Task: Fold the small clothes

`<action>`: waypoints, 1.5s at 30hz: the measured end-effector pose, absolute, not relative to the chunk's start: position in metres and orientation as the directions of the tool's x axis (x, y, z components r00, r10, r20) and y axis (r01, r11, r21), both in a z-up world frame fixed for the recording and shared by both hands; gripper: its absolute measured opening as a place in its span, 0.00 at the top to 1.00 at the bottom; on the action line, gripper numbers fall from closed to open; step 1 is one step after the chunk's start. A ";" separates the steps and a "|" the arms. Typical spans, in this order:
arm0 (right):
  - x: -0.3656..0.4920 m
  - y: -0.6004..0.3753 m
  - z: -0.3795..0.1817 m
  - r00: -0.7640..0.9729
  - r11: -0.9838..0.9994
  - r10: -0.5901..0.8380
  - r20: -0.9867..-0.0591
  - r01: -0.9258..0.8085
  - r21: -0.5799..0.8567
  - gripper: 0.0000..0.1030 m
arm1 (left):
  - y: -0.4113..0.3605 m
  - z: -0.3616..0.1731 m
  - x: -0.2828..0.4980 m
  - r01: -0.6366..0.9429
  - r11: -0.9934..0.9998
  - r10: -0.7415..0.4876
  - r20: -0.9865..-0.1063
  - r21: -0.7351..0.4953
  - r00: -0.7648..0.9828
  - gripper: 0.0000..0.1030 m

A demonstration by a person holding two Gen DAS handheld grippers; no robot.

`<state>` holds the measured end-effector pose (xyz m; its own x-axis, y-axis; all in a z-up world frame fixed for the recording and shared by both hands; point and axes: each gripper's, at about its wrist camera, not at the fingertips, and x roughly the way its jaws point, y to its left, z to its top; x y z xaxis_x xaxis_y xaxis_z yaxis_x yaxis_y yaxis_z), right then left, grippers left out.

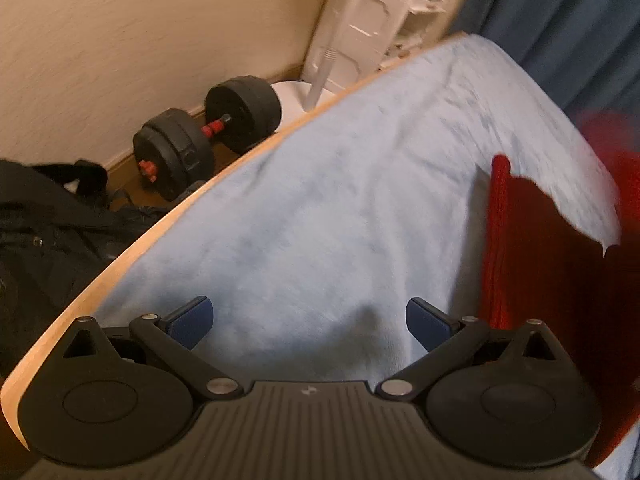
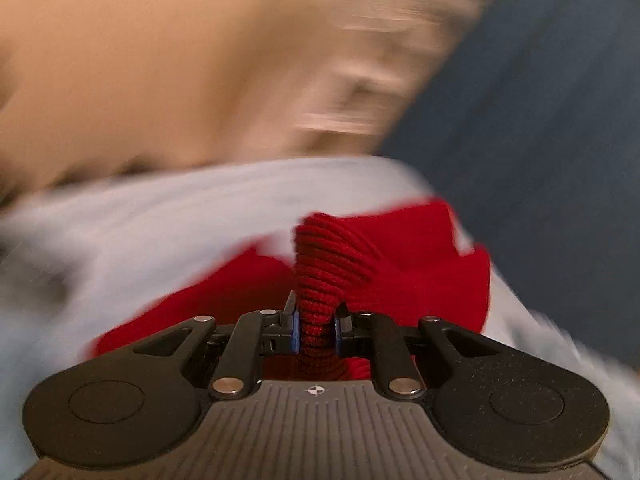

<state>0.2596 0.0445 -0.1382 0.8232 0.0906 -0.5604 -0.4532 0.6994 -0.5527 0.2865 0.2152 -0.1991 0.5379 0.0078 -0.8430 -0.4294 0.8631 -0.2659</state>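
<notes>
The right gripper [image 2: 316,330] has its jaws clenched on a bunched fold of a red knitted garment [image 2: 328,268]. The ribbed knit rises in a narrow column straight up from between the blue pads [image 2: 295,330] toward twelve o'clock, and the pads press on it from both sides. The rest of the red garment spreads out behind the pinch, from about nine o'clock round to two o'clock, over a pale blue cloth [image 2: 140,216]. Everything beyond the garment in the right wrist view is streaked with blur; a beige wall and a dark blue curtain fill the upper half.

The left gripper [image 1: 309,322] hangs with its jaws released and wide apart, nothing between them, over the same pale blue cloth [image 1: 320,184], which covers a table with a light wooden edge [image 1: 120,264]. In the left wrist view the red garment [image 1: 532,264] lies at about three o'clock, just beside the gripper's right finger [image 1: 426,320]; whether it touches cannot be told. A corner of the blue cloth overlaps its upper part.

Off the table, at ten o'clock, a black dumbbell [image 1: 208,136] with a red handle lies on the floor against the wall. A black bag [image 1: 48,216] sits at nine o'clock. A white rack [image 1: 380,28] stands at twelve o'clock.
</notes>
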 end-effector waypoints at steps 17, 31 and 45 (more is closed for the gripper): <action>0.204 0.065 -0.188 0.719 0.591 0.168 -0.674 -0.620 -0.515 0.84 | 0.211 -0.193 0.289 -0.392 0.873 -0.024 -0.829 -0.289 0.558 0.00; 0.207 -0.007 -0.120 0.797 0.915 0.088 -0.598 -0.301 -0.268 0.57 | 0.195 -0.173 0.285 -0.316 0.920 0.027 -0.769 -0.230 0.639 0.00; 0.200 -0.010 -0.185 0.728 0.872 -0.084 -0.681 -0.277 -0.404 0.56 | 0.127 -0.176 0.272 -0.054 0.999 0.035 -0.737 -0.002 0.675 0.00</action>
<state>0.1999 -0.0099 -0.1848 0.7276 -0.0844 -0.6808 -0.2767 0.8720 -0.4038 0.2724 0.1274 -0.1759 0.6751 0.0353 -0.7369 -0.0540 0.9985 -0.0016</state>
